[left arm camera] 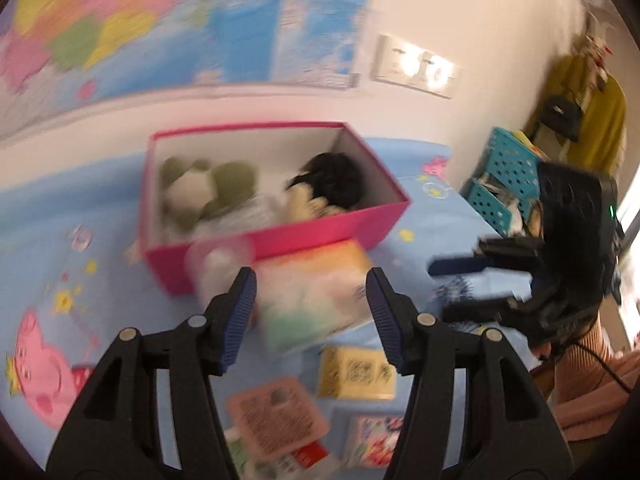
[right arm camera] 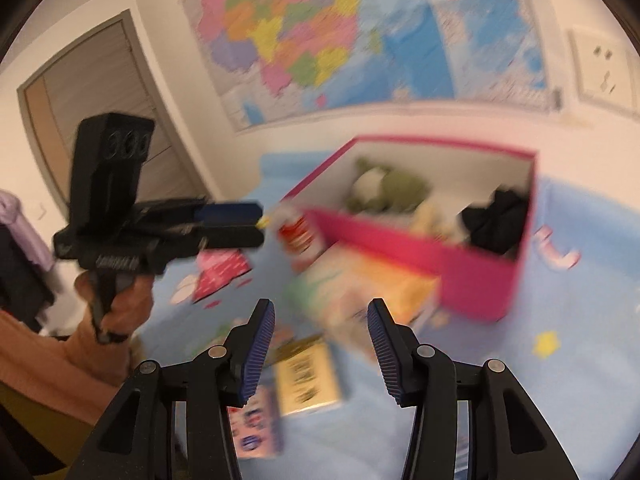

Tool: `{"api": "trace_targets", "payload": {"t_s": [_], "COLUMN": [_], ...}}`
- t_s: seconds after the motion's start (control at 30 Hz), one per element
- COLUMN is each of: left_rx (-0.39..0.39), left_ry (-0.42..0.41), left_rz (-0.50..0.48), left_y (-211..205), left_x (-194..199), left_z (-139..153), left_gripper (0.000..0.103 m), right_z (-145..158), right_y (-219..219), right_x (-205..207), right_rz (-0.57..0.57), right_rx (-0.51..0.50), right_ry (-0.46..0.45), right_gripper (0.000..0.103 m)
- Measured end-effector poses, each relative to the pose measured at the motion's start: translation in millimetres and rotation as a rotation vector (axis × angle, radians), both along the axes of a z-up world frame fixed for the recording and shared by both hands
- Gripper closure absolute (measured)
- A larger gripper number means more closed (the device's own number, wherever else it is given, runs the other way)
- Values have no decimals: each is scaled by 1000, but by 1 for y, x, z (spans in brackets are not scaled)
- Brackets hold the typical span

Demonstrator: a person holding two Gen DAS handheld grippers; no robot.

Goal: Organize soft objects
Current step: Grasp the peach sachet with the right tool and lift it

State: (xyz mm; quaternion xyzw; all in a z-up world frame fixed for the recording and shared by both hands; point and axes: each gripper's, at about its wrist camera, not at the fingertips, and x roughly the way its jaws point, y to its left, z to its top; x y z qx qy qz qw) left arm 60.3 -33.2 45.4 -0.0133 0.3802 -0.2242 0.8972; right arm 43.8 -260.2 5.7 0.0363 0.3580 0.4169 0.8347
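Pink box [left arm camera: 280, 236] contents blurred, partly hidden.

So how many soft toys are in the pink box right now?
2 visible in the pink box: a green-and-white plush at its left end, a black plush at the right. Pale fabric lies between them; more may be hidden underneath.

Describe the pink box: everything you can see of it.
The pink box is an open, lidless rectangular carton, pink outside and white inside, cardboard by its look. It sits upright on the blue sheet near the wall. Inside lie a green plush and a black plush. A soft pack lies against its front wall.
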Motion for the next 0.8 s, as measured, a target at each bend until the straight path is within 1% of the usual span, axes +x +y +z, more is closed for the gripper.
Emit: {"api": "trace_targets", "payload": {"t_s": [0.13, 0.23, 0.3, 0.43, 0.6, 0.8], "left_rx": [-11, -2, 1, -10, -6, 3], "left_ry": [54, 97, 120, 155, 197, 253], "left_rz": [72, 96, 100, 96, 73, 58], "left_y": [29, 43, 49, 56, 55, 53], "left_x": [-12, -20, -25, -36, -44, -45], "left_z": [-19, -38, -48, -64, -79, -99], "left_gripper": [44, 44, 44, 44, 44, 44], "right_z": [-18, -32, -42, -59, -76, -84], "right_y": [28, 50, 65, 84, 98, 111], "right_x": [-14, -20, -22, -22, -14, -9], "right_rz": [76, 127, 150, 163, 125, 90], "right_rx": [11, 23, 2, -20, -33, -45], "right_ry": [55, 105, 129, 177, 234, 251], "right_gripper": [54, 54, 54, 54, 54, 54]}}
